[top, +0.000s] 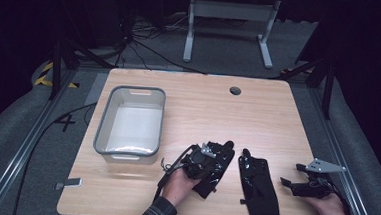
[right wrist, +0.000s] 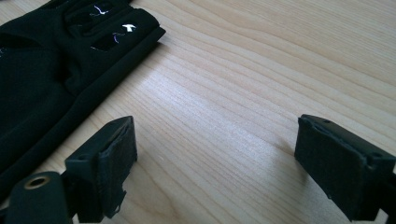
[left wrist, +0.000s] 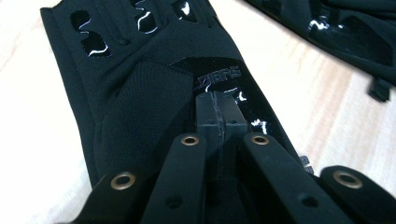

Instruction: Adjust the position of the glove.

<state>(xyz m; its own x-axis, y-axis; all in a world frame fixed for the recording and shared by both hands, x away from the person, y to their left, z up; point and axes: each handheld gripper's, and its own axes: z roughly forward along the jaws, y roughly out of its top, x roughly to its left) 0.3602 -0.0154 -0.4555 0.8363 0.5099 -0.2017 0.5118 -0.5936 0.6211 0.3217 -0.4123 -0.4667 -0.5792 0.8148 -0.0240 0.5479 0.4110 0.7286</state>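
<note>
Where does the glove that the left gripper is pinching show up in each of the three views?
High view: the pinched glove lies bottom centre, under the left gripper.
Left gripper view: it spans the middle, jaws shut on its fabric.
Right gripper view: can't tell; the glove at the top left may be the other one.
Shared landmark: the wooden table.

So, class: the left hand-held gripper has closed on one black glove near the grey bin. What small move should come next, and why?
Probably lift the glove slightly and carry it toward the grey bin. The left hand-held gripper is shut on the glove's fabric, and the bin stands open just to the left in the high view. The right hand-held gripper rests open beside the second glove.
</note>
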